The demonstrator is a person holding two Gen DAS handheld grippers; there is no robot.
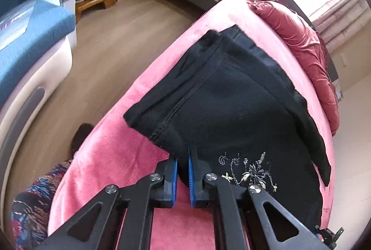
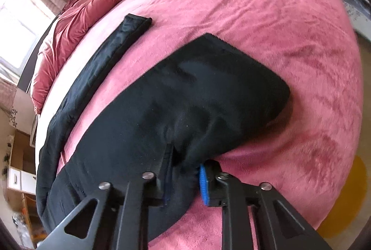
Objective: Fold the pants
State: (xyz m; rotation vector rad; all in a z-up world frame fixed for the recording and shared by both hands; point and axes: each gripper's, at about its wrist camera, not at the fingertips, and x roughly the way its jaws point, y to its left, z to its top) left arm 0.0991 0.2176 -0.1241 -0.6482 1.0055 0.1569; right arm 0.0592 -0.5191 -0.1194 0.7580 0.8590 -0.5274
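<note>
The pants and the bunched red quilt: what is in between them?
Only a bare strip of pink blanket lies between the pants and the red quilt, shown in the left wrist view.

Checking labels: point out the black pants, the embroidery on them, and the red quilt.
black pants (image 1: 231,99), left wrist view, middle of fabric
embroidery (image 1: 250,171), left wrist view, floral stitching
red quilt (image 2: 76,18), right wrist view, crumpled middle

Left gripper (image 1: 183,171) jaws nearly closed; right gripper (image 2: 183,177) jaws clamped.
</note>
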